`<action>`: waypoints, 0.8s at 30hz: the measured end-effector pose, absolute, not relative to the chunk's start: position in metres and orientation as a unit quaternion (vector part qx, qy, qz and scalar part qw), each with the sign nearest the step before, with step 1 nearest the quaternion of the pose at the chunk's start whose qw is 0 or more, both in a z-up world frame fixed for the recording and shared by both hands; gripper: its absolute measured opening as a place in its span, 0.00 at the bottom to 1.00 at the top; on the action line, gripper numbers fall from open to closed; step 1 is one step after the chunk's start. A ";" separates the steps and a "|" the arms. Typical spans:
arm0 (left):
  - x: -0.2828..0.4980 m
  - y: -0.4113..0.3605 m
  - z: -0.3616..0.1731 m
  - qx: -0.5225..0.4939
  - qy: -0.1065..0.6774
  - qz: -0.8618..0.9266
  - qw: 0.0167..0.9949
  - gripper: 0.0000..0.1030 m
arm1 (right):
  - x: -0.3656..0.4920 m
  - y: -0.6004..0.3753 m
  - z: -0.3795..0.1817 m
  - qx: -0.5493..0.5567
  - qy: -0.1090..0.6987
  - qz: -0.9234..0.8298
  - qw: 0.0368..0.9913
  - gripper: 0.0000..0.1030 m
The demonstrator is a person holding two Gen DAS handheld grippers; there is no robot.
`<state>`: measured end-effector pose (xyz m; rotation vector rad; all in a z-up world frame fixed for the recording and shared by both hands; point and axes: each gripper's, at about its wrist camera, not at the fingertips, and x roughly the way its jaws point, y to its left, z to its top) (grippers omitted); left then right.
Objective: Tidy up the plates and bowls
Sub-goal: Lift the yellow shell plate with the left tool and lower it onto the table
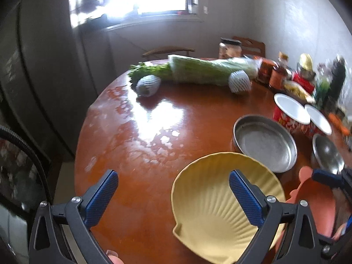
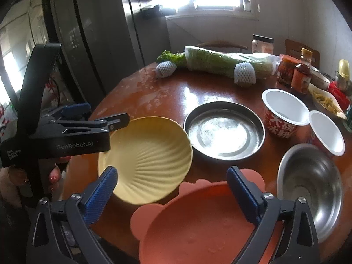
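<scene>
At the far left, in my right wrist view, my left gripper [image 2: 105,115] reaches in side-on over the rim of the yellow shell-shaped plate [image 2: 147,158], with my hand [image 2: 13,176] on its handle; from its own view my left gripper [image 1: 173,189] has its blue pads spread wide with nothing pinched, one finger above bare table [image 1: 136,136] and the other above the yellow shell-shaped plate [image 1: 211,215]. That plate lies flat near the table's close edge. Just right of it, touching or slightly overlapping its rim, sits the pink plate [image 2: 198,224] with a scalloped edge, closest to me. My right gripper [image 2: 172,190] hovers over it with jaws wide apart, holding nothing, one finger toward the yellow plate and the other over the pink one. Behind these two stands the round metal pan [image 2: 224,132], empty. Further right, the steel bowl [image 2: 310,189] rests near the table's edge, just beside the pink plate. Behind it are two red paper bowls [image 2: 283,114] with white insides, side by side. Along the back lie a wrapped cabbage [image 2: 224,61] and bottles and jars [image 2: 303,74] at the far right.
</scene>
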<state>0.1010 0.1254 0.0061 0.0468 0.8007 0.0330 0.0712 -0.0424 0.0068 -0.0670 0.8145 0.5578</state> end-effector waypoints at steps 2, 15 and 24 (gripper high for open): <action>0.106 0.123 0.002 0.031 0.392 0.005 0.919 0.98 | 0.077 -0.038 0.002 -0.039 0.398 0.267 0.877 0.89; 0.132 0.118 -0.025 0.052 0.440 -0.036 0.896 0.69 | 0.092 -0.022 -0.017 -0.073 0.421 0.273 0.862 0.48; 0.127 0.122 -0.032 0.048 0.453 -0.032 0.890 0.33 | 0.099 -0.016 -0.018 -0.078 0.418 0.269 0.864 0.43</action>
